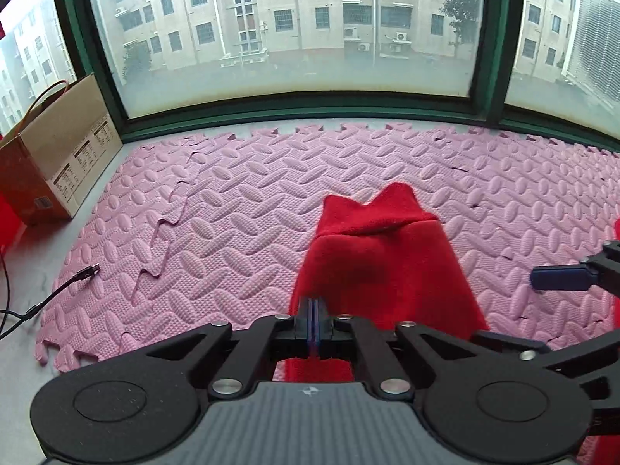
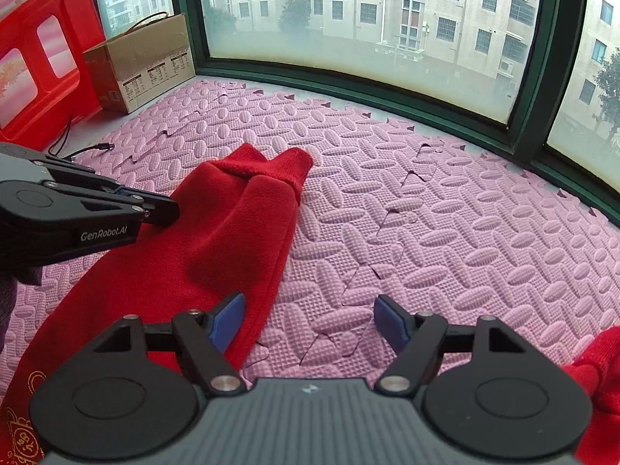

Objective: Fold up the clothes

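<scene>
Pinching the near edge of the red garment [image 1: 383, 267], the left claw [image 1: 314, 323] has its pads pressed together on the cloth. The garment's sleeve lies lengthwise on the pink mat [image 2: 445, 213], cuff toward the window [image 1: 290, 27]. Right claw [image 2: 310, 321] spread wide, holding nothing, low over bare mat just beside the sleeve. Cardboard box [image 2: 143, 62] far left.

Red garment [image 2: 217, 240] cropped at bottom-left
</scene>
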{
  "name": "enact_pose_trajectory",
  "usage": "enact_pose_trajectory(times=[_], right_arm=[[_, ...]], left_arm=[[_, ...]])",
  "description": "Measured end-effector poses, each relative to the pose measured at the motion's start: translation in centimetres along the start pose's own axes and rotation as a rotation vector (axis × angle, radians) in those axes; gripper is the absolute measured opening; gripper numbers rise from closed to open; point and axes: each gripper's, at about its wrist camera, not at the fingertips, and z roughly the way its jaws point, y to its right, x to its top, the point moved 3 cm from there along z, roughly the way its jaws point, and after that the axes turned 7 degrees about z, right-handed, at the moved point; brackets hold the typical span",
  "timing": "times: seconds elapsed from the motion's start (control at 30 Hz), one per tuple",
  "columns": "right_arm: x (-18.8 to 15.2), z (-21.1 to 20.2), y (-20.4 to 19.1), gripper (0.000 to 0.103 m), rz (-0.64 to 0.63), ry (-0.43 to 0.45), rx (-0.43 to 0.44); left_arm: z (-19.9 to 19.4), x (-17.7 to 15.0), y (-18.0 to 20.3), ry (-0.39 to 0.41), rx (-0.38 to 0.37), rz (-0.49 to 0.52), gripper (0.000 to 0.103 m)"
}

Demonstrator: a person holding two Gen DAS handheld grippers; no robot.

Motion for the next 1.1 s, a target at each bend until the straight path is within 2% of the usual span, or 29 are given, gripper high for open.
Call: enact_pose_trajectory(times=[0.03, 0.07, 0.17, 0.23, 0.33, 0.4, 0.5, 0.53, 0.67, 0.73, 0.87, 1.1], right_arm=[[0.0, 0.0, 0.1, 0.075, 0.006, 0.000, -0.003], [0.2, -0.1, 0.1, 0.075, 0.009, 0.007, -0.003], [1.1, -0.5, -0.2, 0.074, 0.015, 0.037, 0.004], [1.8, -0.3, -0.3, 0.075, 0.023, 0.046, 0.009], [2.4, 0.6, 0.0, 0.077, 0.031, 0.034, -0.007], [2.8, 1.3, 0.2, 0.077, 0.036, 0.026, -0.017], [3.4, 2.2, 0.5, 0.078, 0.044, 0.015, -0.033], [3.6, 2.5, 0.6, 0.082, 0.047, 0.011, -0.038], [3.8, 1.6, 1.2, 0.082, 0.057, 0.007, -0.006], [3.5, 0.3, 1.2, 0.082, 0.040, 0.001, 0.013], [1.0, -2.4, 0.4, 0.082, -0.043, -0.020, 0.017], [-4.2, -5.8, -1.2, 0.082, -0.080, -0.052, 0.064]], left_arm=[[0.0, 0.1, -0.7, -0.002, 0.002, -0.022, 0.013], [0.0, 0.2, -1.2, -0.003, -0.005, -0.040, 0.017], [-0.8, 0.6, -1.4, 0.027, -0.040, -0.056, 0.018], [-1.2, 0.9, -0.9, 0.046, -0.057, -0.064, 0.038], [-1.2, 1.6, 0.1, 0.075, -0.036, -0.029, 0.052], [-0.5, 2.1, 0.4, 0.066, 0.009, -0.016, 0.057], [1.4, 2.1, -0.2, 0.010, 0.042, -0.022, 0.057], [1.8, 1.8, -0.5, 0.003, 0.050, -0.022, 0.059], [1.6, 1.1, -2.0, 0.007, 0.032, -0.062, 0.062], [0.6, 0.7, -2.0, 0.007, 0.036, -0.053, 0.062], [-2.7, -1.4, -0.5, 0.020, -0.013, 0.009, 0.065], [-7.6, -7.1, 2.4, -0.014, -0.090, 0.066, 0.071]])
